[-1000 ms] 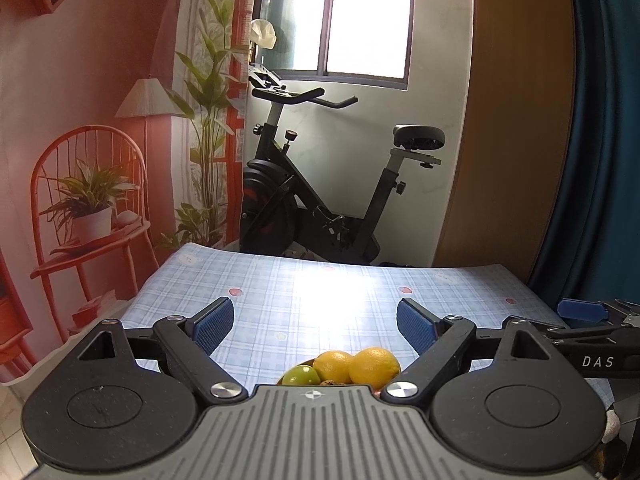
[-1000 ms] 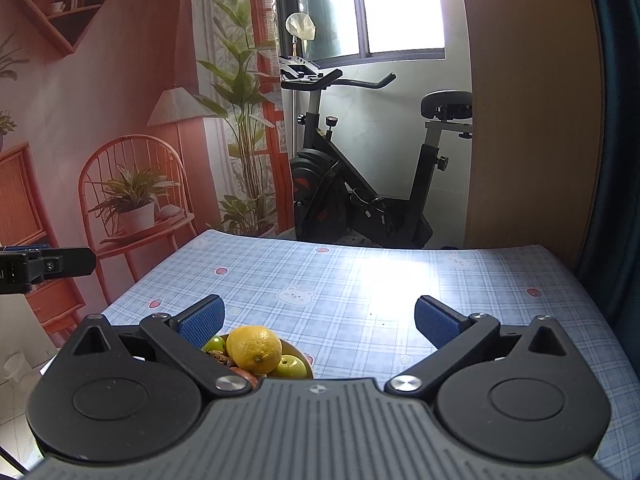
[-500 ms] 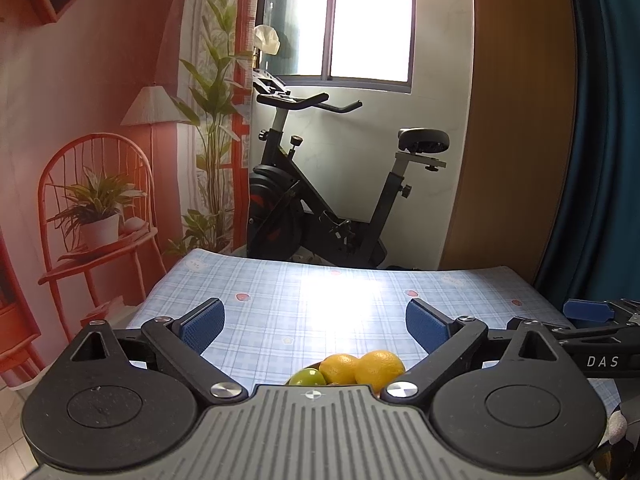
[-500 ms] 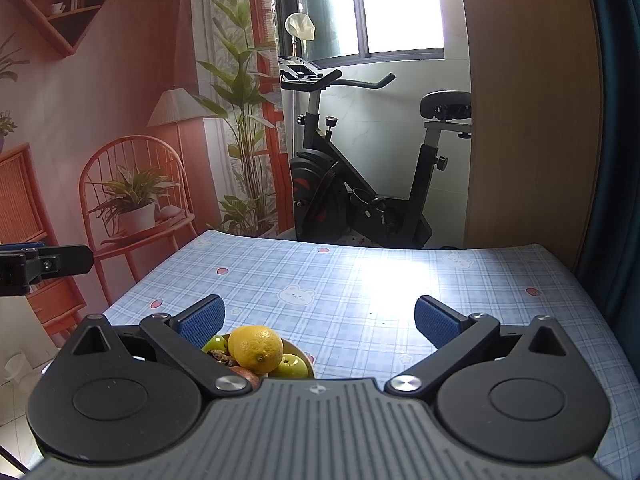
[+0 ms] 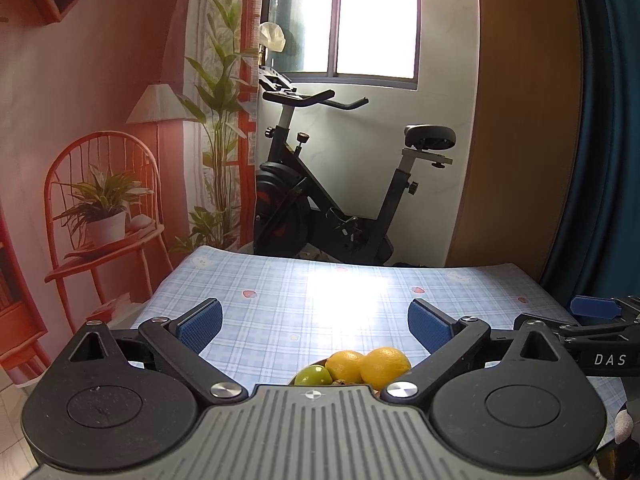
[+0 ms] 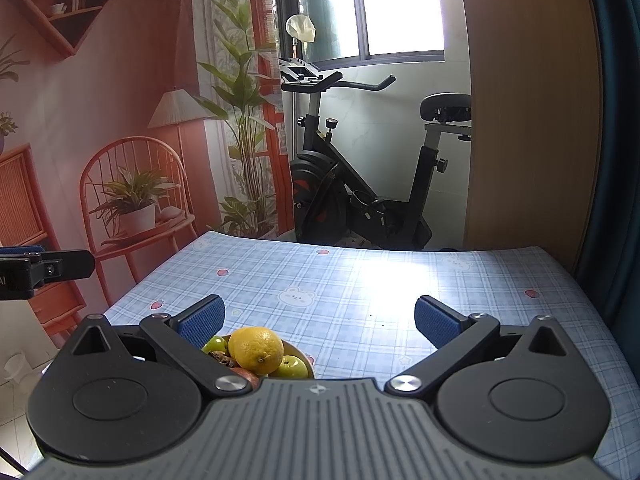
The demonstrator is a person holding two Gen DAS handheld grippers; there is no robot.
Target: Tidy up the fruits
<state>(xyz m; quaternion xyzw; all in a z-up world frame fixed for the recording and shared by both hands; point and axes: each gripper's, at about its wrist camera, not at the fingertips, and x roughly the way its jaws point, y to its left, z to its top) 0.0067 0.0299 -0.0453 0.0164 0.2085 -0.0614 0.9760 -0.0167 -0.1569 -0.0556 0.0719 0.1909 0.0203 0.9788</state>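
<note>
On the checked tablecloth [image 6: 360, 280] near both grippers sat the bowl [image 6: 298, 350] of lemons [image 6: 256, 350] and green fruit. Above it the left gripper [image 5: 314, 326] had just spread wide, empty; the right gripper [image 6: 320, 322] stood apart too, ready to pick.

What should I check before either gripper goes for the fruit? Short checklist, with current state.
1. Left gripper open and empty: ok. Its jaws have just been opening; nothing sits between them.
2. Right gripper open and empty: ok.
3. Fruit in the bowl: ok. A lemon lies on top with green apples beside it.
4. Whole bowl in view: not ok. Each gripper body hides its near side.
5. Tablecloth beyond the bowl free for setting fruit down: ok.
6. Fruit lying elsewhere on the table: cannot tell; none shows in either view.
</note>
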